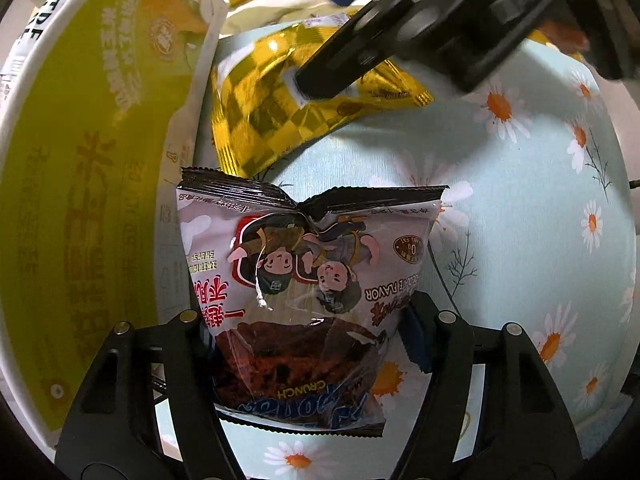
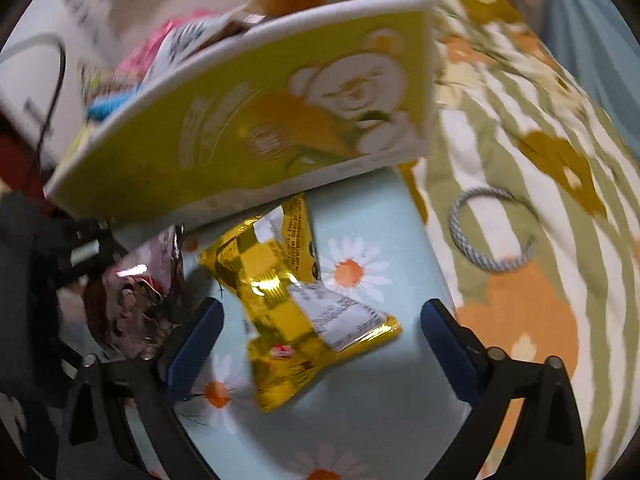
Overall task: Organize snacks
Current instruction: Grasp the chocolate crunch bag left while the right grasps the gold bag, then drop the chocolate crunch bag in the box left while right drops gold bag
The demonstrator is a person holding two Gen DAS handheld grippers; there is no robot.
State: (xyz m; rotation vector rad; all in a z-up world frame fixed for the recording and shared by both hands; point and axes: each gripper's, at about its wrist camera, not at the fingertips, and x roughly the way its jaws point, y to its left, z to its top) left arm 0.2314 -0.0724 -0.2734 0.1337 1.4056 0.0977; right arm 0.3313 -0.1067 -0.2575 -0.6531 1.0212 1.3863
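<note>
My left gripper (image 1: 308,336) is shut on a pink and brown chocolate crunch packet (image 1: 308,280), held over the daisy-print cloth (image 1: 520,200). A gold checkered snack packet (image 1: 272,120) lies on the cloth beyond it, next to the yellow-green box (image 1: 80,160). In the right wrist view the gold packet (image 2: 296,300) lies between the blue pads (image 2: 196,344) of my right gripper (image 2: 320,344), which is open around it. The right gripper also shows from the left wrist view (image 1: 400,40), above the gold packet. The box (image 2: 260,120) holds several snacks.
A striped floral blanket (image 2: 540,160) lies to the right with a grey bracelet ring (image 2: 492,232) on it. A white device with a cable (image 2: 36,80) sits at the far left. My left gripper and its packet (image 2: 132,280) appear at the left.
</note>
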